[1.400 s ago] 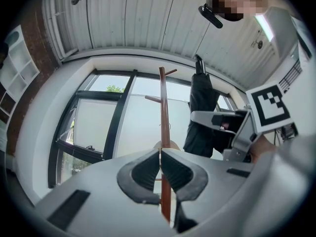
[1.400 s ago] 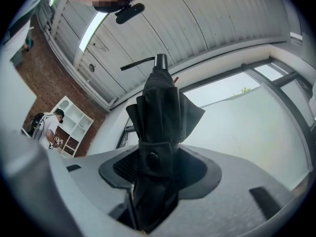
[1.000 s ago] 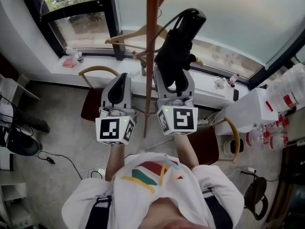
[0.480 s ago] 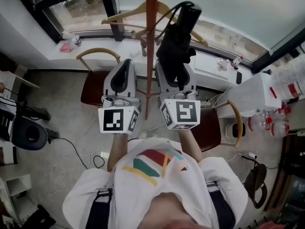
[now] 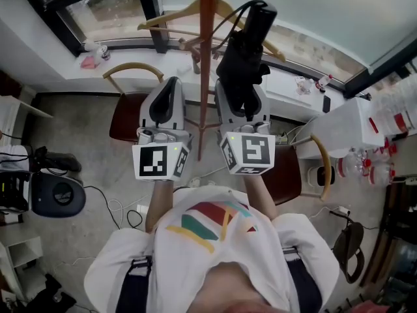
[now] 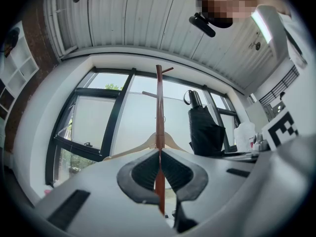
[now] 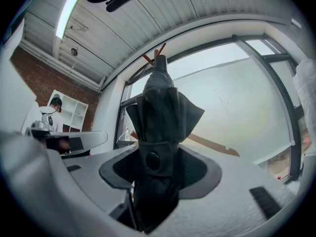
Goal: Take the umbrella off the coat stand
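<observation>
Nearest me, the right gripper (image 7: 159,164) has its fingers clenched on the lower body of the black folded fabric umbrella (image 5: 244,54). It looks light and soft. The cloth folds would likely squash and slip under a pinch (the stiff shaft inside is what really takes the grip), so that strapped, bundled middle seems the sound place to hold. The gripper points forward, tipped a little upward, with the forearm stretched out from the chest. Just beside it, the left gripper (image 6: 159,163) sits at much the same tilt, its fingers drawn together on nothing. Beyond both, the umbrella hangs upright by its thin black wrist cord (image 5: 232,21) from the reddish-brown wooden coat stand (image 5: 207,64), just right of the pole. A pale wooden hanger (image 5: 176,14) hangs from the same stand.
</observation>
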Available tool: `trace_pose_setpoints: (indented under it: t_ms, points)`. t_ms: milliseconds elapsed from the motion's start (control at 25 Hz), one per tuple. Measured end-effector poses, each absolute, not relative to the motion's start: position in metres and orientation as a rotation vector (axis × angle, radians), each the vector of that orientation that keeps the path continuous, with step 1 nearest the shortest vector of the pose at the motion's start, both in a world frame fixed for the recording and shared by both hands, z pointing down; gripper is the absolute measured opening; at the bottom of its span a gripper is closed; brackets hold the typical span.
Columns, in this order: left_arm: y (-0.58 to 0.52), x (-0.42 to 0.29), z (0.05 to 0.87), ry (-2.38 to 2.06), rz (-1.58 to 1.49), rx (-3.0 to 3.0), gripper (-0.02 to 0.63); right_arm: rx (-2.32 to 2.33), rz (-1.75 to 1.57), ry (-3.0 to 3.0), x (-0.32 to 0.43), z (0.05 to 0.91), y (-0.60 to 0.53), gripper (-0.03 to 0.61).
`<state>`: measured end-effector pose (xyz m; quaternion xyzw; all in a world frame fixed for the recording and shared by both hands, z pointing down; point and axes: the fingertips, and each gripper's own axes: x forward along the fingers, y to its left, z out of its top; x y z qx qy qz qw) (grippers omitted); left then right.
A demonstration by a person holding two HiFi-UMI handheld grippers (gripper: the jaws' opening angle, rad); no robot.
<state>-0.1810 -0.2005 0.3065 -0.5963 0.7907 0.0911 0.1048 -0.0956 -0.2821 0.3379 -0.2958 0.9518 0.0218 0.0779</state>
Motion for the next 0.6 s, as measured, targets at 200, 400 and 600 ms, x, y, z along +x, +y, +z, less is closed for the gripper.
trace_pose_setpoints:
  t_ms: [200,400,600]
  points:
    - [-0.2013,-0.1813,0.3060,2.332,0.271,-1.762,0.009,-0.899,0.071,2.853,-0.0945,0.3374,-0.2839,0.216]
    - [-0.2027,-0.1821,0.3083,2.334,0.273,-1.767,0.009,-0.908,0.086,2.857,-0.0947,0.3383,-0.2846,0.216]
    - [-0.2012,-0.1829,0.3096,2.337,0.276,-1.766,0.009,-0.915,0.090,2.862,-0.0939,0.3405,-0.2839,0.216]
